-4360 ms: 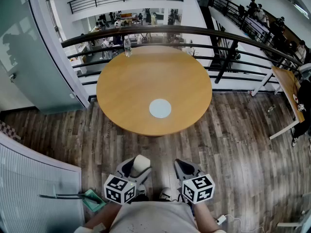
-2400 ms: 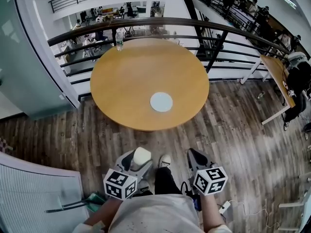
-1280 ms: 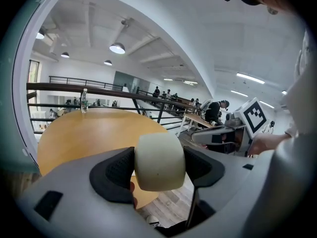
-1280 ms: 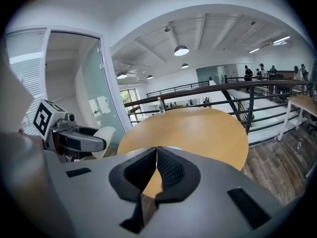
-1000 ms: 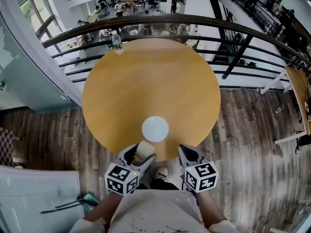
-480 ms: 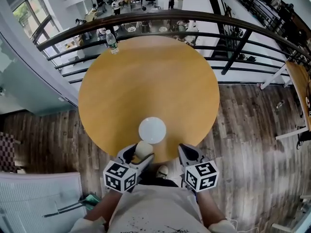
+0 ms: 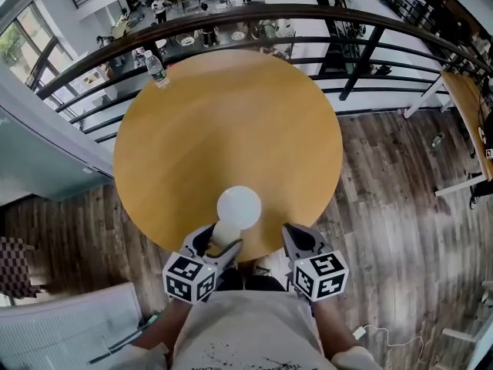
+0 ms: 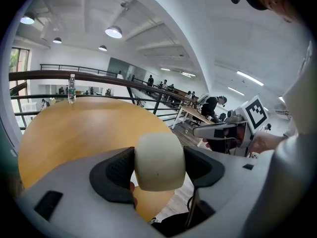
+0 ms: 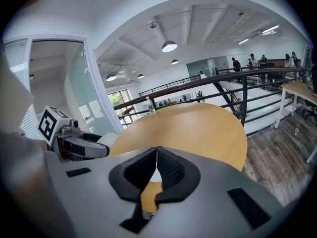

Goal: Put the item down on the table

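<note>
My left gripper point(image 7: 219, 242) is shut on a cream, rounded cup-like item point(image 7: 224, 233), held sideways between the dark pads point(image 8: 118, 168). In the left gripper view the item point(image 8: 159, 161) fills the gap between the jaws. It hangs over the near edge of a round wooden table point(image 7: 231, 114), right behind a white round disc point(image 7: 239, 206) that lies on the tabletop. My right gripper point(image 7: 297, 242) hovers beside it at the table's near edge. Its jaws are shut with nothing between them point(image 9: 156, 151).
A clear water bottle point(image 7: 155, 68) stands at the table's far left edge, by a dark curved railing point(image 7: 331, 18). Wooden floor surrounds the table. Another tabletop point(image 7: 466, 114) shows at the right. People sit on a level below, beyond the railing.
The view has closed in on the table. Both grippers now reach its near edge, and the left one has carried the cream item forward and down, up to the white disc.
</note>
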A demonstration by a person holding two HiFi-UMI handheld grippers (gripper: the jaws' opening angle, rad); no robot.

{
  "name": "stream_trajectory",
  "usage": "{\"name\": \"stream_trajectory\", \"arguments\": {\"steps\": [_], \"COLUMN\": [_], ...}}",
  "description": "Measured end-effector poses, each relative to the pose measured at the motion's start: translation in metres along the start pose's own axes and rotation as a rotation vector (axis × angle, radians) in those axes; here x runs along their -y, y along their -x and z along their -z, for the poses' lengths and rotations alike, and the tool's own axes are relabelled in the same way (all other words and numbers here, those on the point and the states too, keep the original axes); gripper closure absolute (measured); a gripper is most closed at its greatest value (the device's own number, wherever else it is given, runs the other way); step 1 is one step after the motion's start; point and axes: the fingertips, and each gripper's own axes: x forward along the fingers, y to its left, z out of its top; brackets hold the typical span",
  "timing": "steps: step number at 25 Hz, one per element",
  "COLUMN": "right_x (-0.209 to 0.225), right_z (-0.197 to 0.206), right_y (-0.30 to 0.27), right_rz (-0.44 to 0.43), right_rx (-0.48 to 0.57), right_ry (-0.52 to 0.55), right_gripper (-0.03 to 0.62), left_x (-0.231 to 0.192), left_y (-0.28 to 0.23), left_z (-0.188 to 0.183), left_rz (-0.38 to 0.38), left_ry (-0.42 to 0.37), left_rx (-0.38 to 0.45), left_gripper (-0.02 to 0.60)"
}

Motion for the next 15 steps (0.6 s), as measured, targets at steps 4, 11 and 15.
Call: {"name": "stream_trajectory", "arguments": {"steps": [4, 11, 15], "right_x": [0.002, 0.006, 0.009], "right_z": [0.005, 0.013, 0.014], "right_y": [-0.007, -0.028, -0.037], "right_rz": [0.014, 0.006, 0.001], "right_rx": [-0.021, -0.058, -0.072], "right_ry": [-0.013, -0.013, -0.032], "right_gripper": [0.569, 0.569, 0.569], "left_x": [-0.006, -0.021, -0.03], "left_y": [-0.008, -0.025, -0.036], "left_z": [0.004, 0.004, 0.0], "left_rz": [0.015, 0.022, 0.01], "left_ry": [-0.006, -0.026, -0.048], "left_rx": [-0.026, -0.059, -0.078], "left_gripper": [0.256, 0.256, 0.258]}}
